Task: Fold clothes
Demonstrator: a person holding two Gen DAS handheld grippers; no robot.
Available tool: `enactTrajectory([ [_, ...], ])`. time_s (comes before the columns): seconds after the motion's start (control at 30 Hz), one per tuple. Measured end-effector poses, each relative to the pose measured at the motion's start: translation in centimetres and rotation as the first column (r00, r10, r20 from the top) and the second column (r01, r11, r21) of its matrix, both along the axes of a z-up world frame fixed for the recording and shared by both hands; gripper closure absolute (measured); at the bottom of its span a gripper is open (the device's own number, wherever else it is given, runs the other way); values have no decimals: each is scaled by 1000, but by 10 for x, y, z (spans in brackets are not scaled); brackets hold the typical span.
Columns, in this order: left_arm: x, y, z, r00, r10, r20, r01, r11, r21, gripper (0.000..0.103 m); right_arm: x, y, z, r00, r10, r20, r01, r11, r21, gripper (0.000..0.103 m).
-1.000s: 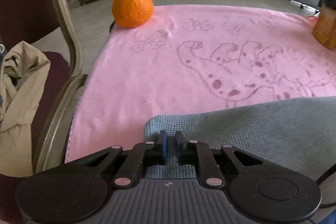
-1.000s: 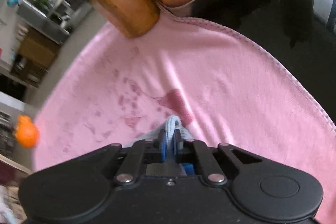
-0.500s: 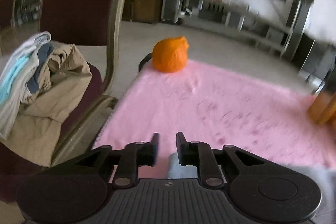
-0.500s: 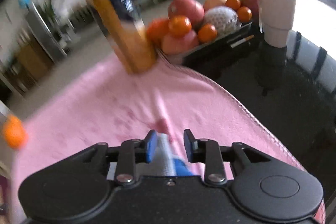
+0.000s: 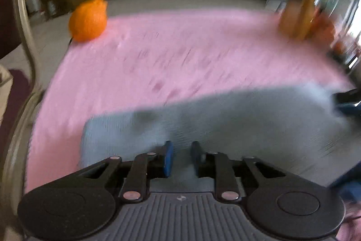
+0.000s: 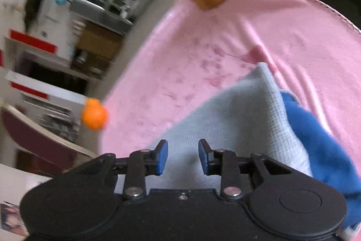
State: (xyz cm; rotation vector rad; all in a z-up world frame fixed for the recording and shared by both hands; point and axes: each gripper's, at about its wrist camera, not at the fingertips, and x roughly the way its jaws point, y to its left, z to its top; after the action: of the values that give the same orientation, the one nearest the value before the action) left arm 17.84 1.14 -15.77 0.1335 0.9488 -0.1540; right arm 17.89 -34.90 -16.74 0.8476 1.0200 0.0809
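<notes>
The left gripper [image 5: 181,154] has its jaws opening, a narrow gap between the blue pads, which stand over the grey cloth [image 5: 225,119] without pressing it. The right gripper [image 6: 183,156] has its jaws closing, still apart, above the same grey cloth [image 6: 227,128] with nothing pinched. The cloth lies flat on the pink towel [image 5: 180,49], a blue garment [image 6: 315,139] under its right edge. An orange [image 5: 88,20] sits at the towel's far left corner, an orange bottle [image 5: 300,3] at its far right.
</notes>
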Motion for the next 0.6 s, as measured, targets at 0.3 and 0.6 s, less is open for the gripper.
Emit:
enactTrajectory([
  [0.3,-29,40,20,991,125,-46,-125,992,7,81,-36,-26,10,986,-150,-68,130,964,-232,103],
  [0.6,-73,29,49,997,63,40,-53,973,-225,82,-115,-34,32,964,-251,90,252,968,-1,81],
])
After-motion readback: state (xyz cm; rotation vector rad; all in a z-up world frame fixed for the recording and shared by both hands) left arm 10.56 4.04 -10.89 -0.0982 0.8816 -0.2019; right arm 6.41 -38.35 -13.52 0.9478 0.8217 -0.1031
